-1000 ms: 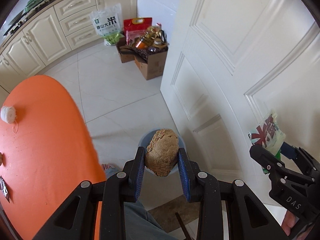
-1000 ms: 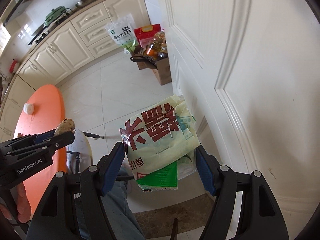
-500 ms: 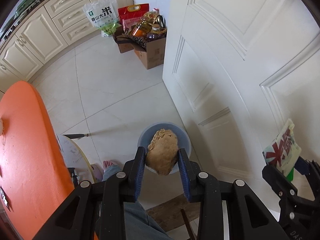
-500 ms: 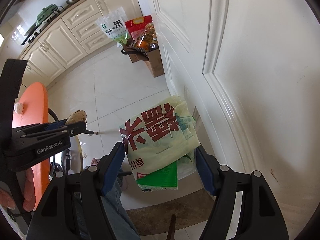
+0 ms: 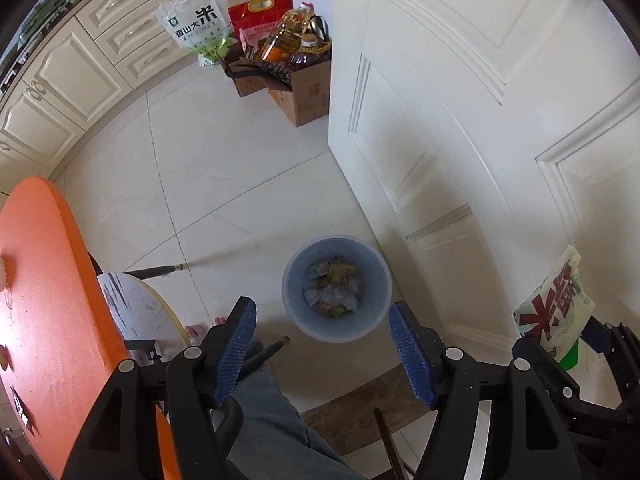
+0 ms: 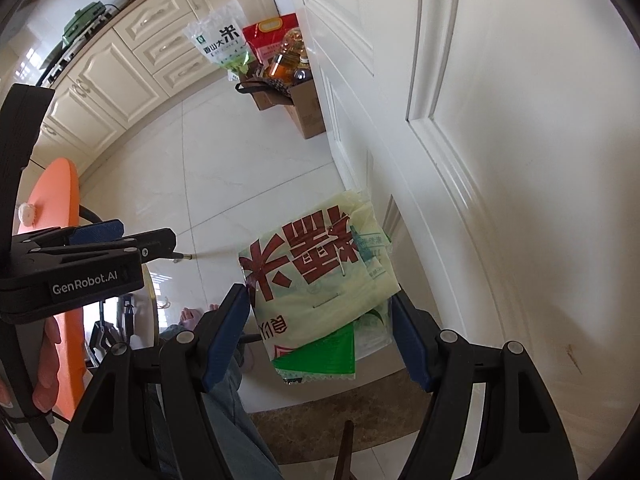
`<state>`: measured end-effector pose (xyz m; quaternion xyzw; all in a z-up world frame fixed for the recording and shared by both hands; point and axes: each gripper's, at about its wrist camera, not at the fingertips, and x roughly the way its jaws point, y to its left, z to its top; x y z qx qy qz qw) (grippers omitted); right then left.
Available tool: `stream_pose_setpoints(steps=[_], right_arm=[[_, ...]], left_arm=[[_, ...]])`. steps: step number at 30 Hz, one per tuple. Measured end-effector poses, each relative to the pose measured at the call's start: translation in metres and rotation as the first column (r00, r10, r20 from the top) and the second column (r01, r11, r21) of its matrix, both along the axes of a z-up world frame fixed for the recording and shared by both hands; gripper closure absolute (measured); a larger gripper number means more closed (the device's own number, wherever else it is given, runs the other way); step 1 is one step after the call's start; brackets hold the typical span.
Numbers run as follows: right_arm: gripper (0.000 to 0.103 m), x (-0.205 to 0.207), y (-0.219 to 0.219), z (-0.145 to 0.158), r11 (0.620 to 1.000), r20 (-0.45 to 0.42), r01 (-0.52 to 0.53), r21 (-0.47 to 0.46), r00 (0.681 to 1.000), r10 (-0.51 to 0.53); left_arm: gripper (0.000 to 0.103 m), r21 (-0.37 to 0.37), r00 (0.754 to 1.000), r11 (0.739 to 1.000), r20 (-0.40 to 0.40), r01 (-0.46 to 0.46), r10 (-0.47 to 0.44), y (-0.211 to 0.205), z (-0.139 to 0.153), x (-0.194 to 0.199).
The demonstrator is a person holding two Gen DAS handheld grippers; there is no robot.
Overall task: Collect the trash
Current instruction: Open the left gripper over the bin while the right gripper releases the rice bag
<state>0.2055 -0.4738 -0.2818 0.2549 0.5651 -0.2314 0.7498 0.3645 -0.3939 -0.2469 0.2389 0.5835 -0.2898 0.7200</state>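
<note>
My left gripper [image 5: 322,344] has just been opening and hangs empty over the blue bin [image 5: 374,280] of trash, while my right gripper [image 6: 320,330] clamps the yellow bag [image 6: 320,276].

- "GenRobot.AI" in white letters runs along the black body of the left gripper [image 6: 120,236], seen from the right wrist view.
- The white-and-green rice bag [image 5: 196,24] leaning by the cabinets carries "香山大米", with the big dark "米" standing out; smaller print below is too small to read.
- The pale yellow-green bag [image 6: 316,280] between the right gripper's fingers shows large red characters, upside down here; one reads "米", the other is hard to make out.
</note>
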Motion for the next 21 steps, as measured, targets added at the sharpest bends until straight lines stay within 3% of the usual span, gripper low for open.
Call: stream_pose_setpoints(steps=[13,21], right_arm=[[0.030,0.040,0.029,-0.026,0.984,0.015,-0.147,0.097,0.989,0.146],[0.028,0.040,0.042,-0.017,0.987,0.003,-0.135,0.083,0.991,0.135]], left_arm=[[0.037,-0.013,0.996,0.996,0.016,-0.088,0.088,0.044,0.018,0.022],[0.036,-0.051,0.989,0.989,0.023,-0.142,0.143,0.077,0.033,0.025]])
